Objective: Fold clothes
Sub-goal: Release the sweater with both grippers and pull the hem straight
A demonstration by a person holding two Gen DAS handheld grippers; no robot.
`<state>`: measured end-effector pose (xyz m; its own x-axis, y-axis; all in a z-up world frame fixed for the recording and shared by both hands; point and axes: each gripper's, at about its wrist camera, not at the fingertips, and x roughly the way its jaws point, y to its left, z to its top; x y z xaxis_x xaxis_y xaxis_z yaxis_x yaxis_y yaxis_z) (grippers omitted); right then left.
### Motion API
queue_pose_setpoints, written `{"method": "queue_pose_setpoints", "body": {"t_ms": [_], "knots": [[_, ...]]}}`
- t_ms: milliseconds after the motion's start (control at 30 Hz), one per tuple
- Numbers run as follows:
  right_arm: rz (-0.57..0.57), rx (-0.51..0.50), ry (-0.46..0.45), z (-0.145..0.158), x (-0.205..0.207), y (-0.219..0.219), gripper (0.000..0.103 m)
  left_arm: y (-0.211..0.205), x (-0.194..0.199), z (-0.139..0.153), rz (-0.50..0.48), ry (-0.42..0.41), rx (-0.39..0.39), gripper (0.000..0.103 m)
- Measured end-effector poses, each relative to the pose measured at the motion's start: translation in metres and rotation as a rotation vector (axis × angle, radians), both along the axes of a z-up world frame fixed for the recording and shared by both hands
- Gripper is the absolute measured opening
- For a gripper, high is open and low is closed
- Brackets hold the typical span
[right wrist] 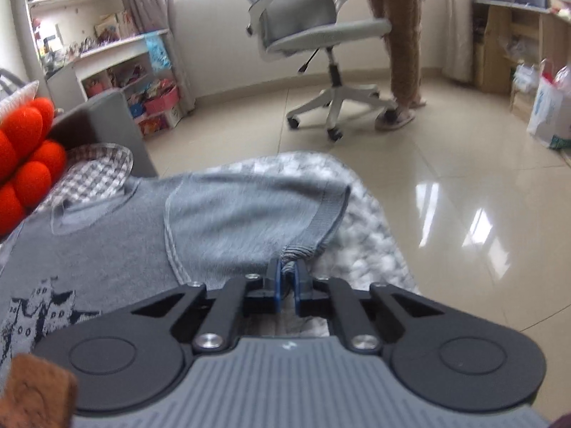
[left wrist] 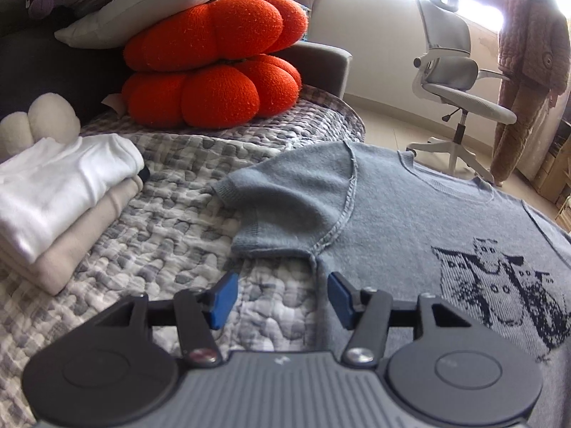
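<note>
While the left claw [left wrist: 282, 297] hung released, the right claw [right wrist: 288, 287] grasped the sleeve [right wrist: 257, 214] of a blue-grey sweater [left wrist: 410, 221] with a dark animal print.

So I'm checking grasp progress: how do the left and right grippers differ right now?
The left gripper is open, its blue pads apart over the sweater's side edge; the right gripper is shut, pinching the sleeve. The left holds nothing; the right holds fabric. Both are at the same blue-grey sweater.

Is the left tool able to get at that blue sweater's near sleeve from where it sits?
Probably yes: the left tool is open, and the sleeve lies flat just ahead with nothing between.
</note>
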<state>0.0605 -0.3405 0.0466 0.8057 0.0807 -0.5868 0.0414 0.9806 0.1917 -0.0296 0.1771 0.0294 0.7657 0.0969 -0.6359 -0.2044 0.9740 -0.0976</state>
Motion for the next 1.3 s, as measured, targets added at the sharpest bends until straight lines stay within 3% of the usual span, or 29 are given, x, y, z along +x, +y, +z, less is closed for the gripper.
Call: {"method": "queue_pose_setpoints", "body": {"t_ms": [100,300,367,500,767,1067,1300], "knots": [[-0.037,-0.029,-0.005,0.004,0.001,-0.004,0.006,0.002,-0.007,0.003,0.003,-0.002,-0.009,0.057],[-0.062,-0.230,0.044,-0.035,0.014,0.019,0.008,0.003,-0.020,0.001,0.010,0.009,-0.041,0.056],[-0.036,-0.163,0.037,-0.029,0.007,0.015,0.017,0.005,-0.030,0.000,0.009,0.011,-0.048,0.056],[0.011,-0.060,0.030,-0.018,-0.018,0.003,0.018,0.004,-0.054,-0.004,-0.011,0.012,-0.065,0.056],[0.318,0.092,0.019,-0.006,-0.122,0.016,0.018,-0.003,-0.108,-0.016,-0.083,0.006,-0.118,0.052],[0.510,0.205,0.031,-0.028,-0.228,0.034,0.018,-0.005,-0.169,-0.030,-0.186,-0.011,-0.184,0.050],[0.555,0.294,0.087,-0.054,-0.259,0.042,0.018,-0.008,-0.187,-0.038,-0.197,-0.021,-0.196,0.050]]}}
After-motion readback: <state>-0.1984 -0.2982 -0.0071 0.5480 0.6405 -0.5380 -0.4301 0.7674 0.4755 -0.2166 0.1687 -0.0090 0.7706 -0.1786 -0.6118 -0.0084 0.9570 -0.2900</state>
